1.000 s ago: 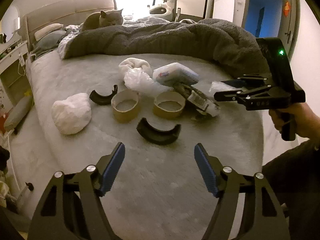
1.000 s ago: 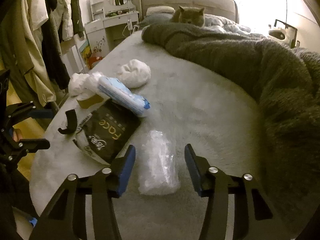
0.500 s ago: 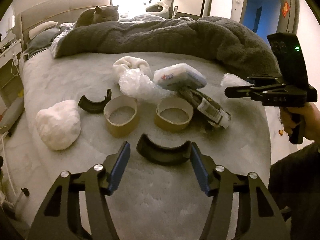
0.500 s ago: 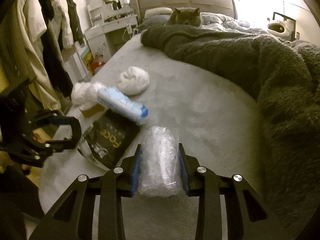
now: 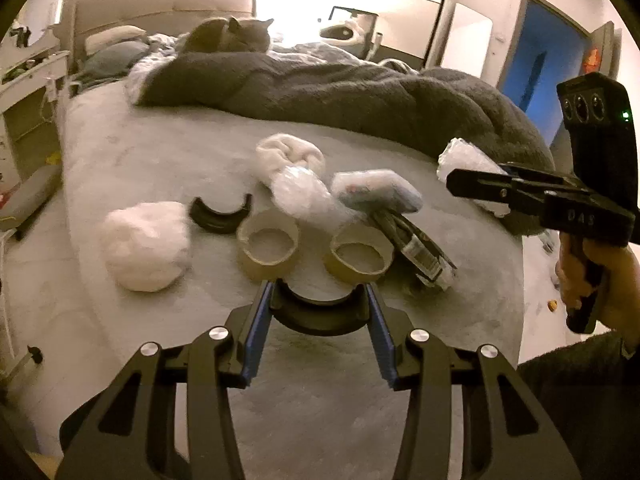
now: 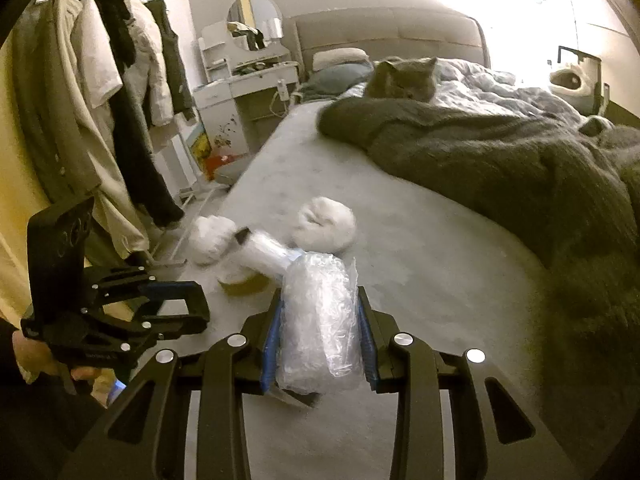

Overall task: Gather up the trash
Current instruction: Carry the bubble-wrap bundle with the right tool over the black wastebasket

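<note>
**Both tongs gripping trash**

Left gripper (image 5: 318,314) pinching black curved piece (image 5: 318,312) by its two ends, blue pads (image 5: 256,328) pressing on each tip, jaws narrowed to about the piece's width. Piece sitting at near edge of bed (image 5: 160,152), just before two cardboard rings (image 5: 268,246).

Right gripper (image 6: 318,336) squeezing clear crumpled plastic bag (image 6: 318,320) between both pads, jaws partly closed, bag bulging above and below fingers. Bag looking glossy, wrinkled, roughly cylindrical, held up off bed.

Remaining pile lying beyond rings: white wads (image 5: 146,250), wipes pack (image 5: 376,190), dark pouch (image 5: 416,246), second black piece (image 5: 220,218). Cat (image 6: 402,80) sitting behind grey blanket (image 6: 480,152).
</note>
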`<state>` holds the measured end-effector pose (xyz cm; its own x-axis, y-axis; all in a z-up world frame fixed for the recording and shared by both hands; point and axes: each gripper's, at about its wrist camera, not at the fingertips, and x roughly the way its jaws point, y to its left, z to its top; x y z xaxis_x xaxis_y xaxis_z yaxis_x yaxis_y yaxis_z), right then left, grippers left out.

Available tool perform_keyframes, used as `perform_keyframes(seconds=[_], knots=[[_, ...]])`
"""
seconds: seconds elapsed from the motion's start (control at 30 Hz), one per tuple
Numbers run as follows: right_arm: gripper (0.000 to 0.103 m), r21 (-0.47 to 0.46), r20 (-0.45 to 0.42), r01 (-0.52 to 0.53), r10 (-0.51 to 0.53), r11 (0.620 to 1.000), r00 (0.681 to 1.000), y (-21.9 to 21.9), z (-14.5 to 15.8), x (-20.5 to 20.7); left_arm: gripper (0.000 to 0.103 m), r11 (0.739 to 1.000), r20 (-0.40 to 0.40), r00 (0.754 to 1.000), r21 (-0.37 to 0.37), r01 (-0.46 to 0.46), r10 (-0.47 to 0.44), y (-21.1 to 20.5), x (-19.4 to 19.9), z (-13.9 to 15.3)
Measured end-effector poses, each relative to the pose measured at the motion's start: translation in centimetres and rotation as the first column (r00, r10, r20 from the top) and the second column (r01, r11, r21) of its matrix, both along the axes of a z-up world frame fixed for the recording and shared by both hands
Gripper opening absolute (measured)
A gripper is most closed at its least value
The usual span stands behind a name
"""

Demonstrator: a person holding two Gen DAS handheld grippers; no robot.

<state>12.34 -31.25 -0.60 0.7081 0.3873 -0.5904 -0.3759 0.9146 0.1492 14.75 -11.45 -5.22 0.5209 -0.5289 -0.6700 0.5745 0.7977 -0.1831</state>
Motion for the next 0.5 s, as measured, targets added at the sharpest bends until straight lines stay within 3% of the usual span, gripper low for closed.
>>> perform_keyframes(seconds=[0.23, 0.5], knots=[[0.034, 0.015, 0.002, -0.041, 0.041, 0.999, 0.999, 4.1, 0.5, 1.2, 0.049, 0.993, 0.007, 0.994, 0.022, -0.113, 0.113, 2.8, -0.1, 0.3], [0.034, 0.015, -0.021, -0.112, 0.112, 0.994, 0.993, 10.2, 0.5, 2.5, 0.049, 0.967, 0.012, 0.967, 0.030, -0.253, 0.253, 8.6, 0.3, 0.3]])
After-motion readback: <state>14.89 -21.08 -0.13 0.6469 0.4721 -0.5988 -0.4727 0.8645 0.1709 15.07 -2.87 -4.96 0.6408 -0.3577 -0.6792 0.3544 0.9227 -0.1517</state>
